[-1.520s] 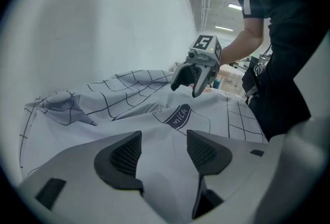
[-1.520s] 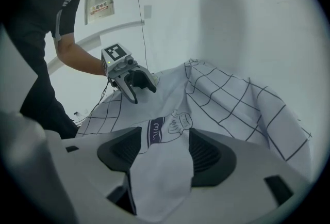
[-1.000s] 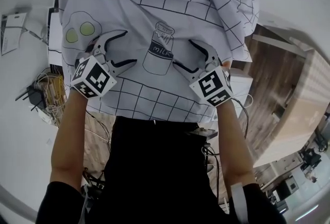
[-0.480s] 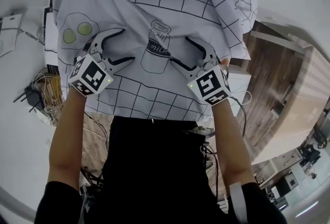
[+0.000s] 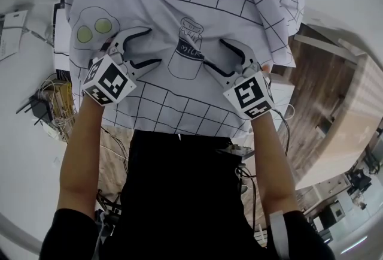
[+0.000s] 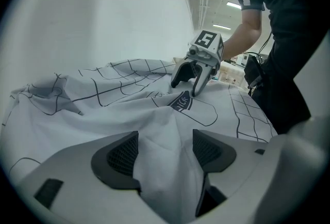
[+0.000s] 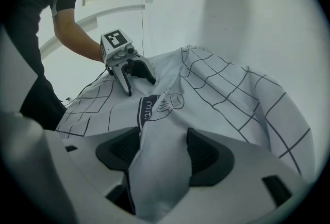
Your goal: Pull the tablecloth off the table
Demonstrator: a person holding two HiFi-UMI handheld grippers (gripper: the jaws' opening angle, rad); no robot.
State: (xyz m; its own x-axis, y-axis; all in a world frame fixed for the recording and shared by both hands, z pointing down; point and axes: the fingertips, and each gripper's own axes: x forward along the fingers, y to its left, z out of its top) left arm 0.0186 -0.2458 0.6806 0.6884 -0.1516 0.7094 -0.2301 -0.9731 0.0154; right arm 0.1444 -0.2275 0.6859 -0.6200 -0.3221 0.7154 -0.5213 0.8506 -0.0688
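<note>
Our left claw (image 5: 154, 46) and right claw (image 5: 212, 53) stand wide apart. Each straddles a raised fold of the white, black-gridded tablecloth (image 5: 179, 1), which drapes over and hides the bench. The left jaws have just been closing around their fold, likely to grip it for the pull.

White tablecloth (image 5: 179, 7), black grid, milk-bottle and egg drawings; rumpled into folds, near edge hanging.
</note>
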